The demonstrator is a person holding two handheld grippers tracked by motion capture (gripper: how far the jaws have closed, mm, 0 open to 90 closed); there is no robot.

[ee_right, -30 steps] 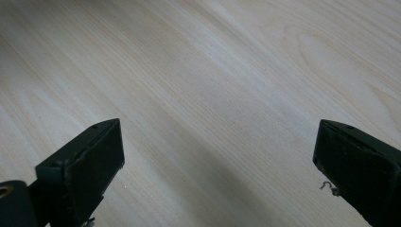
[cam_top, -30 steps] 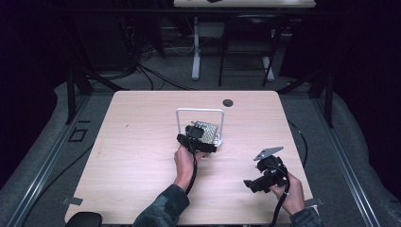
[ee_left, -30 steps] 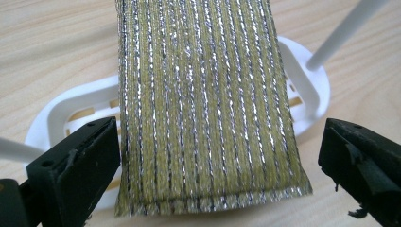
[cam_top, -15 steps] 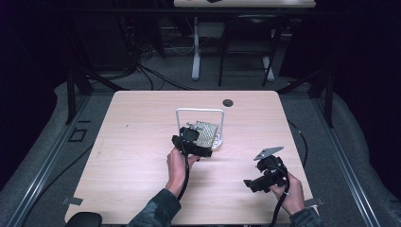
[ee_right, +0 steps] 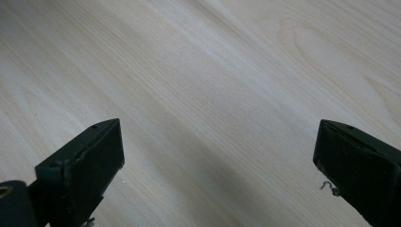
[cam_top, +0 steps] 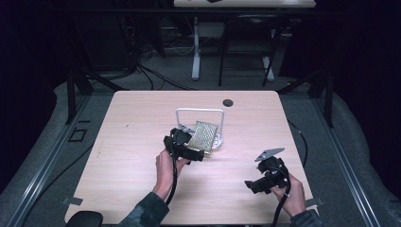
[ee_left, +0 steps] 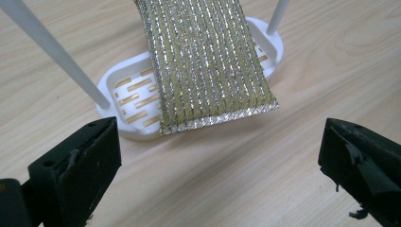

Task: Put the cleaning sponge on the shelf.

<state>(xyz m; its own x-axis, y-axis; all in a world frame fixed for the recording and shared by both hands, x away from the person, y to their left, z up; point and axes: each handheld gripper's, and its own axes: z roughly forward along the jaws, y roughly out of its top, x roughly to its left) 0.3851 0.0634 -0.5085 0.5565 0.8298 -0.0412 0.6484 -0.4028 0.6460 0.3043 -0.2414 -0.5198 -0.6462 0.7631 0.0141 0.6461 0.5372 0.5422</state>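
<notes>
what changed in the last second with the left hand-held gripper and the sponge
The left hand-held gripper has drawn back from the sponge toward the person, jaws open and apart from it. The sponge leans on the white rack as before. The right hand-held gripper has stayed put, open over the table.

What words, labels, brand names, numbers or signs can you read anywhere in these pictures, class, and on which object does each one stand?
None can be read.
The sponge shows gold and silver woven stripes, no label.
The white rack shows slots, no brand.
The left gripper, the right gripper and the table carry no print.
</notes>
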